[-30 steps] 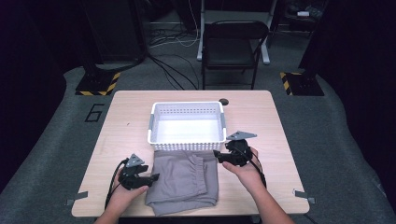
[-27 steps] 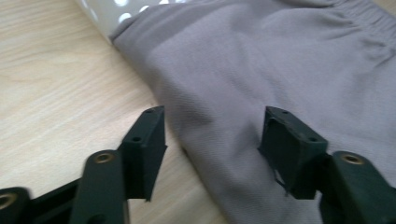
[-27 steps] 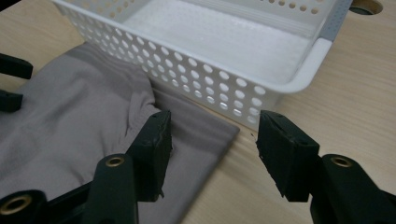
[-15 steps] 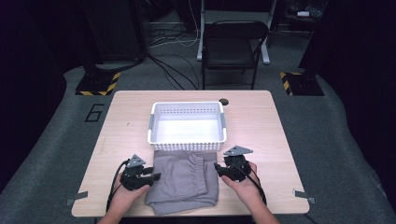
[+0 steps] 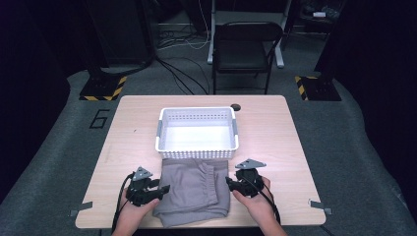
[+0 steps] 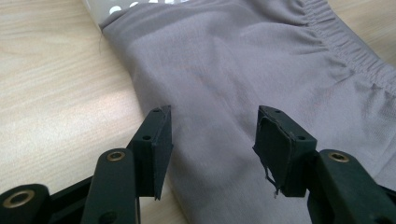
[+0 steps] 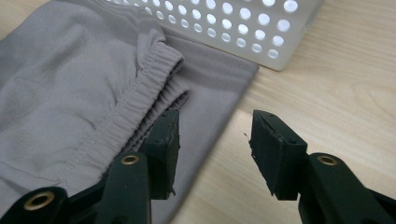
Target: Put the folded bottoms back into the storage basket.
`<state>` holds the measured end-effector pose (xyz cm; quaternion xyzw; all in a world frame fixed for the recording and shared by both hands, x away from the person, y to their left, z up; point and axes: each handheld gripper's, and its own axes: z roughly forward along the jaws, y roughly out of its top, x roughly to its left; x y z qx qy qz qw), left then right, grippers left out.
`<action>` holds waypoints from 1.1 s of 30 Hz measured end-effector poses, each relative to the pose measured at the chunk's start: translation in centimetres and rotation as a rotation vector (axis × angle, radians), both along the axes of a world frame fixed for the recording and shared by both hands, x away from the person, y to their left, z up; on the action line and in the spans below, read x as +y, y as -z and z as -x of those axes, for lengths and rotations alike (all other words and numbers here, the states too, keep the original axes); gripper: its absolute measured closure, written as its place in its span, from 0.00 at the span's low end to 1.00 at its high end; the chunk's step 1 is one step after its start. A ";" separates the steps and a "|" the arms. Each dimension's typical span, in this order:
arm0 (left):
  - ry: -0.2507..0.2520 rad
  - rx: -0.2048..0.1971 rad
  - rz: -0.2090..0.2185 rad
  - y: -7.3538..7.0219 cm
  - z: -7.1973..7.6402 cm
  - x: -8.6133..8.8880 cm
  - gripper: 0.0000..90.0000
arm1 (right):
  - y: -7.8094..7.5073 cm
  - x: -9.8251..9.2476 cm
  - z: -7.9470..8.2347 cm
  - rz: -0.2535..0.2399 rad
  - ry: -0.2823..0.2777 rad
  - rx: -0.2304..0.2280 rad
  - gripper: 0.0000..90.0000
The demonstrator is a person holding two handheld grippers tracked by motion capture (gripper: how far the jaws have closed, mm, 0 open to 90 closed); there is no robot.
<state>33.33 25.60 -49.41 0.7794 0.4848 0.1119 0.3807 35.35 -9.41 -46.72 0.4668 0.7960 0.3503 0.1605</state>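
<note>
The left gripper point(image 5: 164, 188) and right gripper point(image 5: 229, 181) flank folded grey trousers point(image 5: 194, 189) at the near edge of a pale wood-grain table point(image 5: 275, 132). The left jaws, which have just been opening, stand apart over the cloth's left edge without pinching it; the right jaws, just closing, straddle its right edge, not yet gripping. The soft fabric shows a gathered elastic waistband point(image 7: 135, 88). Touching its far edge, a white perforated plastic basket point(image 5: 196, 150) sits empty mid-table. Beyond, a black chair point(image 5: 246, 49) stands on grey carpet.
</note>
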 end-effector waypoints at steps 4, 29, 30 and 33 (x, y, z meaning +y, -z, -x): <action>-0.020 -0.005 -0.005 0.5 0.0 -0.1 0.49 | 0.6 0.0 0.6 0.002 0.032 0.011 0.57; -0.016 0.006 -0.044 1.7 -1.4 -0.2 0.42 | 4.1 2.0 -1.4 0.022 0.040 0.103 0.50; -0.016 0.005 -0.044 1.8 -1.4 -0.2 0.42 | 4.2 2.0 -1.5 0.021 0.040 0.102 0.50; -0.015 0.005 -0.043 1.8 -1.4 -0.2 0.42 | 4.3 2.0 -1.6 0.023 0.034 0.097 0.50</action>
